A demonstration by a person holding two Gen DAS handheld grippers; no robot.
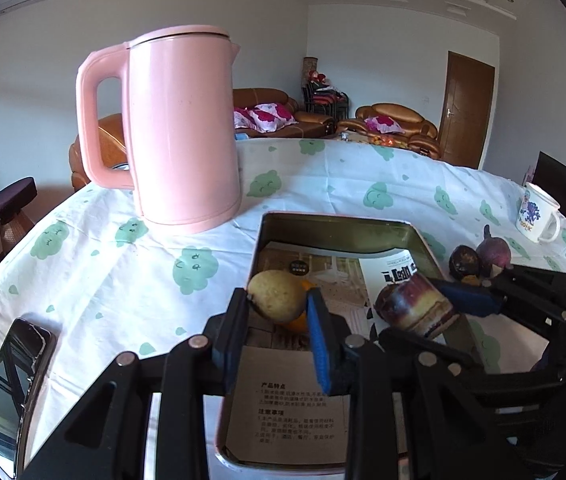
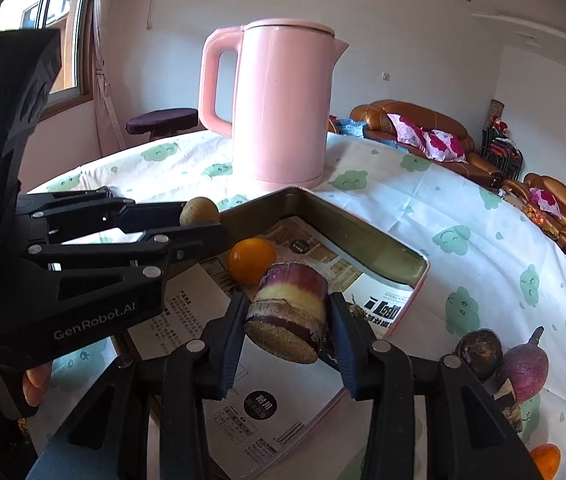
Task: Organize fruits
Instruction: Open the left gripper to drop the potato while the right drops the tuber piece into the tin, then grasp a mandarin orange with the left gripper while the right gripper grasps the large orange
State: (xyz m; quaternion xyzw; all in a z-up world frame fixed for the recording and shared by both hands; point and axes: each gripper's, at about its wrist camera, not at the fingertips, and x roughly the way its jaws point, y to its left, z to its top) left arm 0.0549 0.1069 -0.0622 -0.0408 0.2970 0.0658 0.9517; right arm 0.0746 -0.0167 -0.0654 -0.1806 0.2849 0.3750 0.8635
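Note:
My left gripper (image 1: 277,300) is shut on a yellow-brown kiwi-like fruit (image 1: 277,295) and holds it above the paper-lined metal tray (image 1: 339,226). The same fruit (image 2: 199,211) shows in the right wrist view. My right gripper (image 2: 287,320) is shut on a purple and yellow sugarcane piece (image 2: 289,308), also held above the tray (image 2: 367,240); it shows in the left wrist view (image 1: 415,306). An orange (image 2: 252,260) lies in the tray. A dark round fruit (image 2: 479,354) and a purple radish-like root (image 2: 525,368) lie on the cloth right of the tray.
A tall pink kettle (image 1: 179,128) stands behind the tray. A white printed mug (image 1: 537,212) stands at the far right. A phone (image 1: 15,392) lies at the near left. Another orange (image 2: 547,460) lies at the near right. The table has a white cloth with green prints.

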